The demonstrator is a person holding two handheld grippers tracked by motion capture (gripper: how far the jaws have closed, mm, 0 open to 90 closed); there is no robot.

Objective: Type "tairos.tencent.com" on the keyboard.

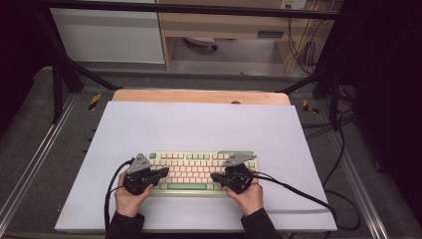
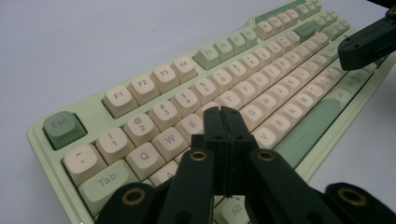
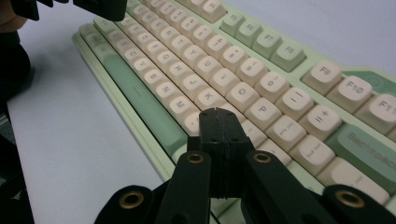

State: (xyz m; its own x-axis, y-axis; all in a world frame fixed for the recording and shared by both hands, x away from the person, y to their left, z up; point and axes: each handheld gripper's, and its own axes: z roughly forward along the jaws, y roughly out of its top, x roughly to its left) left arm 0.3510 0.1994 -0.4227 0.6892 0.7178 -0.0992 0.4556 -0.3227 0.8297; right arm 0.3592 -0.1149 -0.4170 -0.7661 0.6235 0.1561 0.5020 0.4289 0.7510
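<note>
A pale green keyboard [image 1: 196, 172] with cream keys lies on the white sheet near the front of the table. My left gripper [image 1: 165, 172] is shut with nothing in it, its tips over the keyboard's left keys; in the left gripper view the gripper [image 2: 224, 112] hangs above the letter keys of the keyboard [image 2: 154, 98] near E and D. My right gripper [image 1: 213, 177] is also shut and empty, pointing left over the right half; in the right gripper view this gripper [image 3: 219, 113] hovers over the lower right keys of the keyboard [image 3: 243, 79].
The white sheet [image 1: 199, 127] covers most of the wooden table [image 1: 199, 96]. Black cables [image 1: 298, 191] trail from both grippers over the sheet. A black frame with dark surroundings rings the table, and cabinets stand behind it.
</note>
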